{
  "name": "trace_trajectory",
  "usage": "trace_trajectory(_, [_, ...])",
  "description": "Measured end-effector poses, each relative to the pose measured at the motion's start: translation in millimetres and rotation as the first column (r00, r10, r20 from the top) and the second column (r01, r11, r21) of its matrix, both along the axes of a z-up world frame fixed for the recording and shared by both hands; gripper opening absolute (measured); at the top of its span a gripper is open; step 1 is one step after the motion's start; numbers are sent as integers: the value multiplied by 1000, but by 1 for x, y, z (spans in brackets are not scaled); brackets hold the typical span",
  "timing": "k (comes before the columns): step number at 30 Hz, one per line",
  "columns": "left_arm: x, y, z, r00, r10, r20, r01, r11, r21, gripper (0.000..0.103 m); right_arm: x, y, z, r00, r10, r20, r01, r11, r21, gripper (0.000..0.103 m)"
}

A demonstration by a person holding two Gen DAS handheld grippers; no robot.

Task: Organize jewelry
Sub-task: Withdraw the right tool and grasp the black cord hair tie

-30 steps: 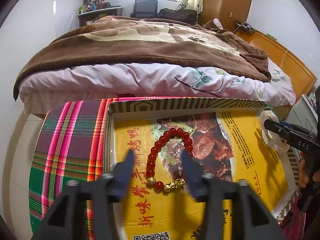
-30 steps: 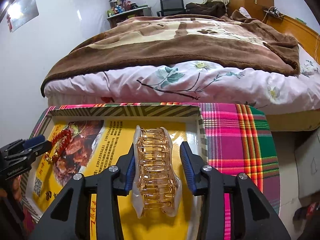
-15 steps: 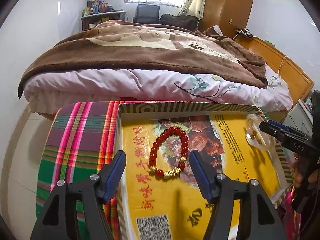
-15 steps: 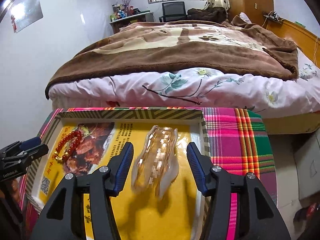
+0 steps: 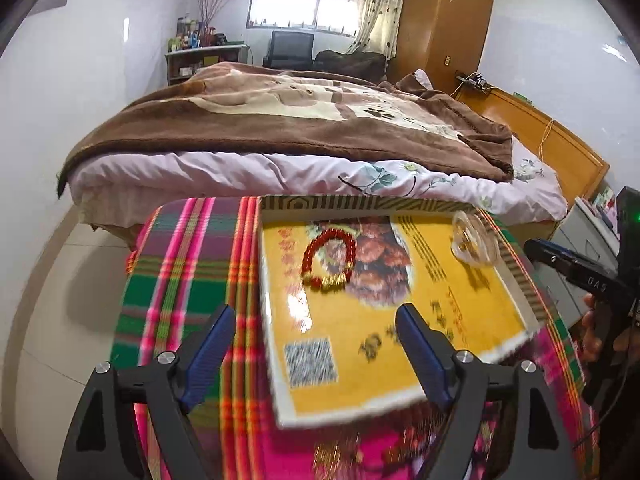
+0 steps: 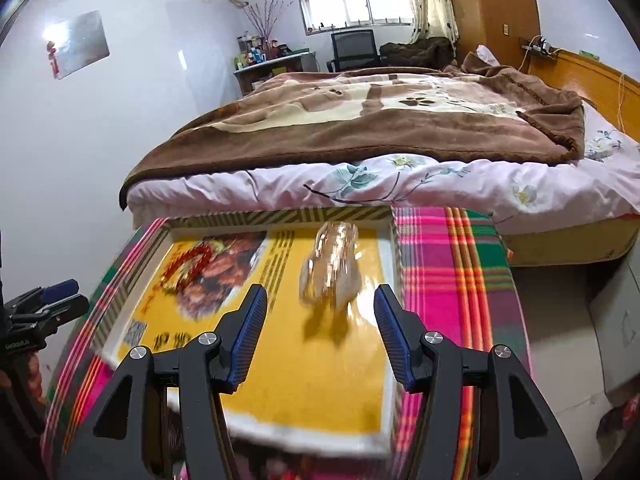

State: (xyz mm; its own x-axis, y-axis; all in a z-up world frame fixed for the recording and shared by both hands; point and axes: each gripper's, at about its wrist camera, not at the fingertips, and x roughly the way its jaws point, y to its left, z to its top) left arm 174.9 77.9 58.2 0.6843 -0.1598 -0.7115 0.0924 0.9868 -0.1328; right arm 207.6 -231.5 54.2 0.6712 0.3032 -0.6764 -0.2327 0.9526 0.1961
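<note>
A red bead bracelet (image 5: 329,259) with gold charms lies in a shallow yellow box lid (image 5: 420,352) on a plaid cloth. It also shows in the right wrist view (image 6: 188,265). A clear amber hair claw (image 6: 331,267) lies in the lid's right part; in the left wrist view it sits near the far right wall (image 5: 474,242). My left gripper (image 5: 316,356) is open and empty, pulled back over the lid's near left corner. My right gripper (image 6: 320,336) is open and empty, just short of the hair claw.
The plaid cloth (image 5: 180,280) covers a small table. A bed (image 5: 304,136) with a brown blanket stands right behind it. The yellow lid (image 6: 280,360) has a striped rim. A grey cabinet (image 6: 616,320) stands to the right. Tiled floor lies to the left.
The right gripper let go of the hair claw, which now lies in the lid. Both grippers opened wider and drew back and up from the lid.
</note>
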Motion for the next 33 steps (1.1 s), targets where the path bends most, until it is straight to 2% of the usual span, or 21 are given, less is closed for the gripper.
trace_trajectory(6, [-46,7,-6,1000,12,-4,-12,1000,5,82,-42,-14,-5,1000,5,5,-5,1000,24,56])
trace_trajectory(9, [-64,14,-13,1000,17,-11,-17,1000,-23,82,-61,-23,-14,1000,-2,-10,3,1000,17,56])
trace_trajectory(13, [-85,16,-22,1000,12,-15,-12,1000,-25,82,-78,-29,-29,999,5,-40,-6,1000,-22,56])
trace_trajectory(17, [-100,20,-31,999,20,-26,-21,998,-59,82,-85,-28,-48,996,12,-89,-16,999,-48,56])
trace_trajectory(26, [-115,33,-46,996,57,-63,-61,996,-66,82,-79,-10,-66,987,85,-139,-96,993,-71,56])
trace_trajectory(33, [-118,38,-53,994,76,-81,-81,994,-69,82,-79,8,-71,985,111,-129,-135,972,-193,56])
